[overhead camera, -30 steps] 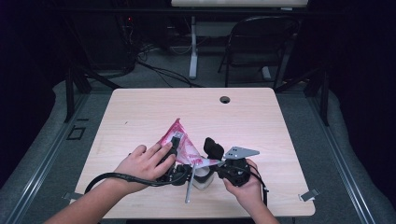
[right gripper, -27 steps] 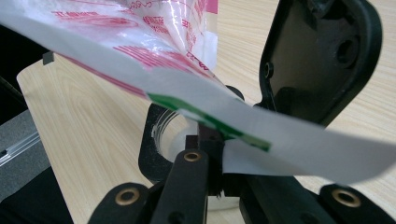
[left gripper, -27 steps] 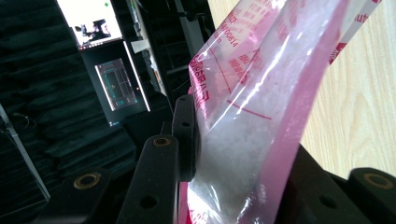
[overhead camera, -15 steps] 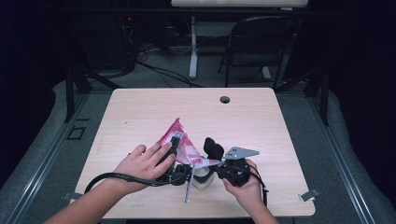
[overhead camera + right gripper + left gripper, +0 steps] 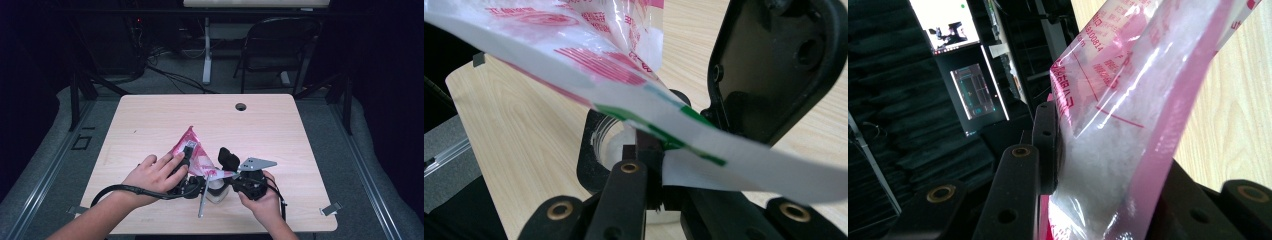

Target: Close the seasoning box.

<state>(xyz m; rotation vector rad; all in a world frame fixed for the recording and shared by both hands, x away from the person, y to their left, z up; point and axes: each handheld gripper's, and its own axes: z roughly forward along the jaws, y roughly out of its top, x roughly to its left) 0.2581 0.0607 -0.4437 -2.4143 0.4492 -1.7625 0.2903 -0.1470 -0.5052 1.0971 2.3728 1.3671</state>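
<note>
Overhead light brightens the table [image 5: 150,120] against a dim room, while close plastic blurs with glare.

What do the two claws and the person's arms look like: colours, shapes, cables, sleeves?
Both claws are black. The left claw trails a thick black cable that loops beside the forearm. The right claw carries a grey three-cornered plate on top. In the gripper views the jaws are flat black bars with brass-coloured rivets. Both forearms are bare; no sleeve is visible.
</note>
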